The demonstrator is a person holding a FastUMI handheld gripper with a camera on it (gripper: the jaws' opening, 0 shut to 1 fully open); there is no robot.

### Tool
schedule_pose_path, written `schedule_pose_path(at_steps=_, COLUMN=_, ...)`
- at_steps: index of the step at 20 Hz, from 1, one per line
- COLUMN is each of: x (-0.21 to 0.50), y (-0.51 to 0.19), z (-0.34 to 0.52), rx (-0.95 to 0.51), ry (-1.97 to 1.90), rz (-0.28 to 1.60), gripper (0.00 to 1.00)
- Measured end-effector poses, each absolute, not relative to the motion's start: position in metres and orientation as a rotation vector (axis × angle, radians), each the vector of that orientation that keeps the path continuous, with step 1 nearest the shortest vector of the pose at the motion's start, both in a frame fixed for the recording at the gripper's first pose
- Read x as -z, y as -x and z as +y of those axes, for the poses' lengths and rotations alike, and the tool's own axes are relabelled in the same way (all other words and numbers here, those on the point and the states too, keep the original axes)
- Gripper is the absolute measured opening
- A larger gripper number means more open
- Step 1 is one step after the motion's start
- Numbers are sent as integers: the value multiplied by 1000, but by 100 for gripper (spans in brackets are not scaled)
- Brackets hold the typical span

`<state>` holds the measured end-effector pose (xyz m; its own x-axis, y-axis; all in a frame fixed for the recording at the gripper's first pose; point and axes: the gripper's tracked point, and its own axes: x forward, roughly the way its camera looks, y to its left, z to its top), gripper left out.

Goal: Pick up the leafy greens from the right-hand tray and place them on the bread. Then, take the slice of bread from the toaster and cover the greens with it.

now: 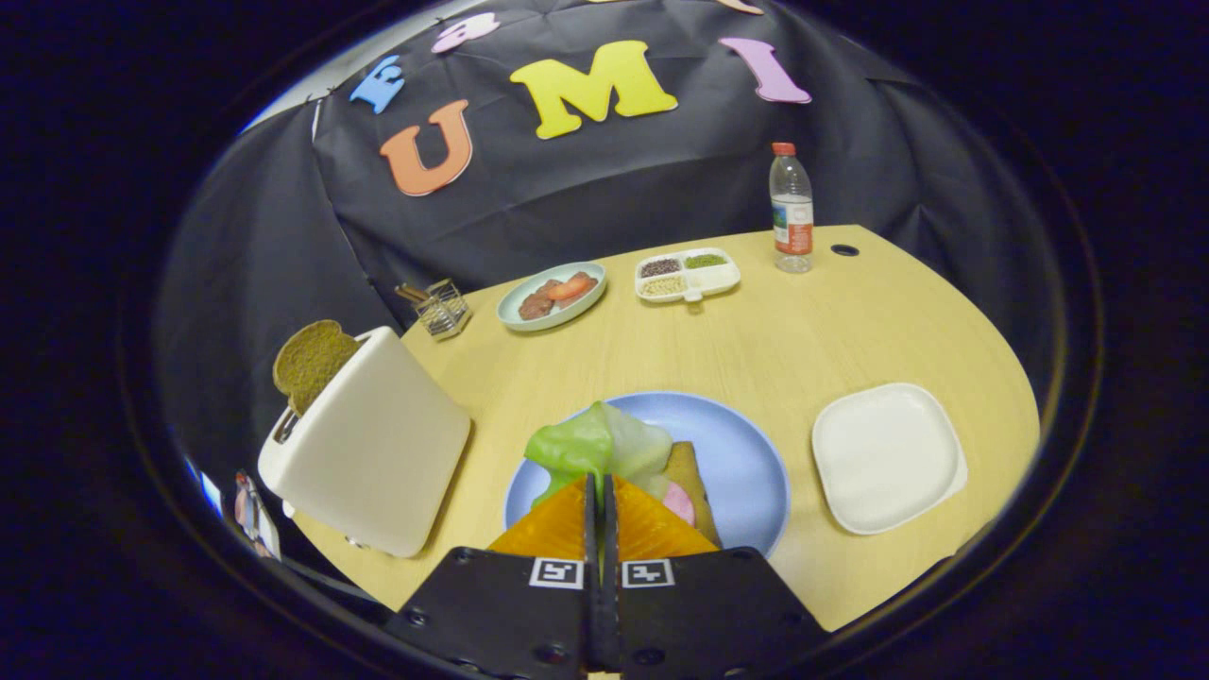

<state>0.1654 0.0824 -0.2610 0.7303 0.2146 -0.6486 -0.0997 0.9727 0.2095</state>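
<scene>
1. Jaws are pinched together on the near edge of the leafy greens, holding them over the blue plate.
2. Greens hang at 12 o'clock just ahead of the fingertips, above the bread lying on that plate; a pink slice peeks out beside it.
3. Handling, as a guess: the leaf looks light, limp and easy to tear, so a grip at its edge suits it.
4. Toaster stands at 9 o'clock on the desk, with one brown slice poking up; that one seems stiff and best taken by its exposed top.
5. Count: one toaster, one blue plate, one empty white tray at 3 o'clock, one bottle far off.
</scene>
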Motion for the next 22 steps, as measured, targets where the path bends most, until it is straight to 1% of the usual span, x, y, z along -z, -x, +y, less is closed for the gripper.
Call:
schedule_pose_path(at_steps=7, x=291, y=-157, z=109, rx=-179, ry=-61, rz=792, gripper=1)
schedule_pose_path(at_steps=8, x=296, y=-156, z=108, rx=-164, ry=-36, rz=799, gripper=9)
schedule_pose_path(at_steps=10, x=298, y=-155, z=102, rx=-133, ry=12, rz=795, gripper=11)
schedule_pose_path(at_steps=12, x=295, y=-158, z=90, rx=-93, ry=62, rz=777, gripper=21)
schedule_pose_path(at_steps=13, x=298, y=-159, z=88, rx=-85, ry=64, rz=777, gripper=24)
schedule_pose_path(at_steps=16, x=295, y=-158, z=80, rx=-67, ry=36, rz=779, gripper=41)
schedule_pose_path(at_steps=20, x=277, y=-154, z=75, rx=-63, ry=-21, rz=747, gripper=80)
schedule_pose_path(at_steps=22, x=260, y=-152, z=78, rx=-69, ry=-43, rz=723, gripper=91)
